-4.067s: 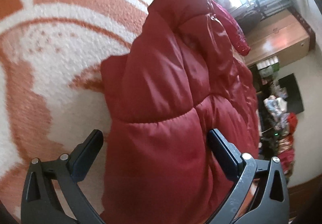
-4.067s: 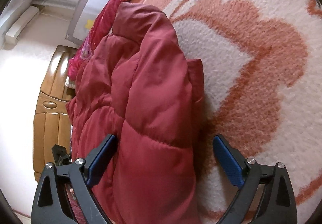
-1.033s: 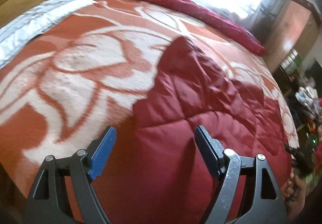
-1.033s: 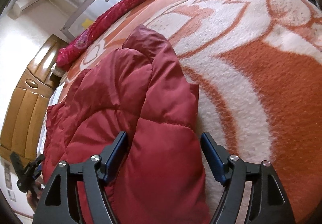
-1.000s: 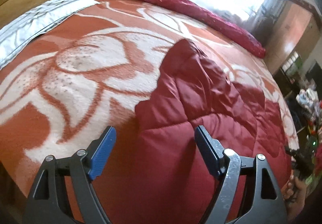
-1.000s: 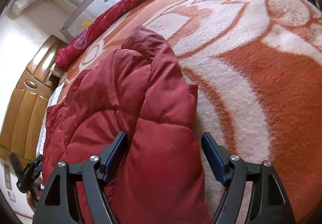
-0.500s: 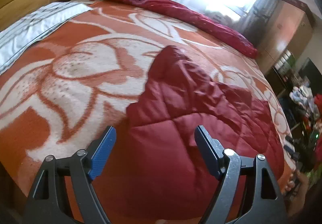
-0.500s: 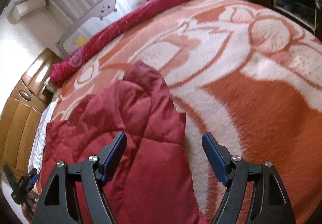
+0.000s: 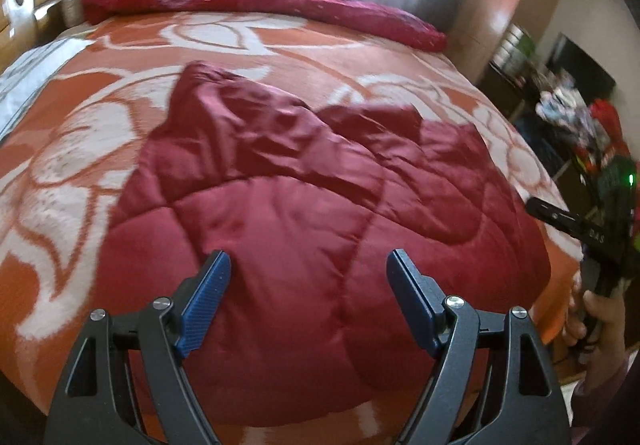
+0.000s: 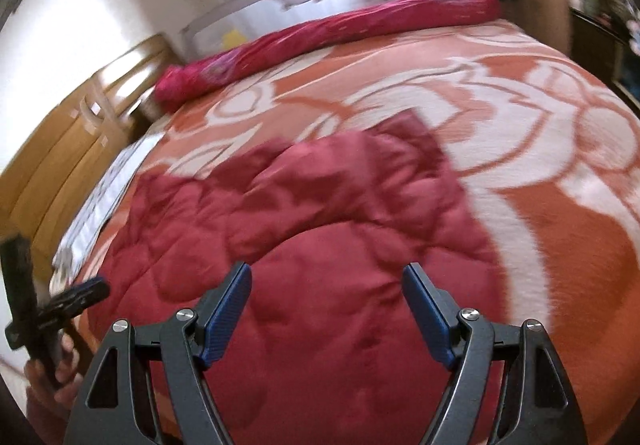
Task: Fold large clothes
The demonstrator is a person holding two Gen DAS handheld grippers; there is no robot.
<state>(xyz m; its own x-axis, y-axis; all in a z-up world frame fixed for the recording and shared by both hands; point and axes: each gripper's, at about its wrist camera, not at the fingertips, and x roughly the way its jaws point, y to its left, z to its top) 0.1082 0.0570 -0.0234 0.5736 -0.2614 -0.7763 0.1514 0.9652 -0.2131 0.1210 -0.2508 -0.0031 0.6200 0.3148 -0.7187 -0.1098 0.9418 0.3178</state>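
Left hand-held gripper [image 9: 308,281]: jaws spread wide, nothing between the pads, poised above the near edge of the red quilted jacket [image 9: 312,197]. Right hand-held gripper [image 10: 328,295]: likewise wide open, empty, above the same jacket. Jacket lies folded and rumpled on the orange-and-white blanket [image 9: 80,149] covering the bed, near its front edge. Red rolled bedding [image 9: 260,7] along the far side, by the rail
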